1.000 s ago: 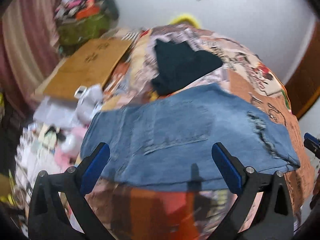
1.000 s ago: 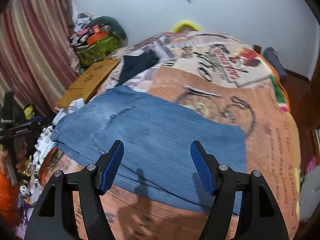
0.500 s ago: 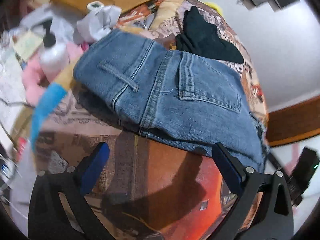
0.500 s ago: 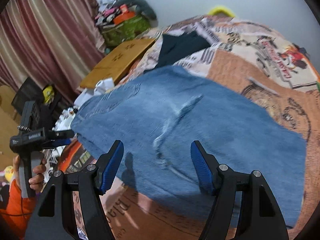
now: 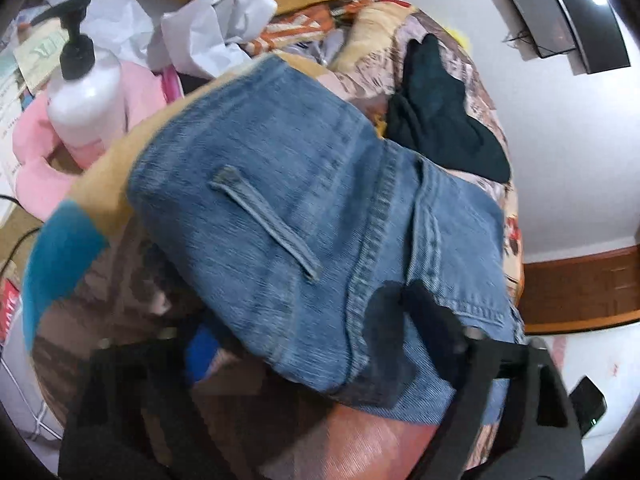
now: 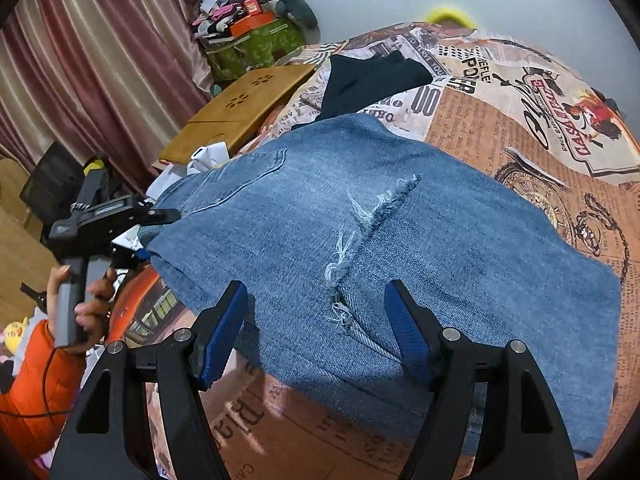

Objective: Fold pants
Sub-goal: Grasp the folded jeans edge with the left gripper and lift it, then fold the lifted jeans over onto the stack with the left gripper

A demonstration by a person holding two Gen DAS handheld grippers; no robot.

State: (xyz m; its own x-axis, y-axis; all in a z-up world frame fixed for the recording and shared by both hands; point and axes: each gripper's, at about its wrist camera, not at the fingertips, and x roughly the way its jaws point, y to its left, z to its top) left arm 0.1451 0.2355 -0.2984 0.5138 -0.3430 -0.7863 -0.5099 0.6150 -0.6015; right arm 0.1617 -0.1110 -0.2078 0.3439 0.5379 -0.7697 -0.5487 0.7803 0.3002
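Mostly frayed, ripped blue denim pants (image 6: 400, 240)

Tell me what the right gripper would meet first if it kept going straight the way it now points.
Most likely the jeans: the right gripper stands open, aimed at the near edge of the denim close to the frayed rip. Depth is hard to judge through the fisheye.

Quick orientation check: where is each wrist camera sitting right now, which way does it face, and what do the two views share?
Left wrist: low at the waistband end of the blue denim jeans, facing along them; left gripper blurred at the near edge.
Right wrist: above the jeans' near edge by the frayed rip, facing across the bed; open right gripper, plus the person's hand holding the left gripper.
Shared: jeans, black garment, printed bedspread.
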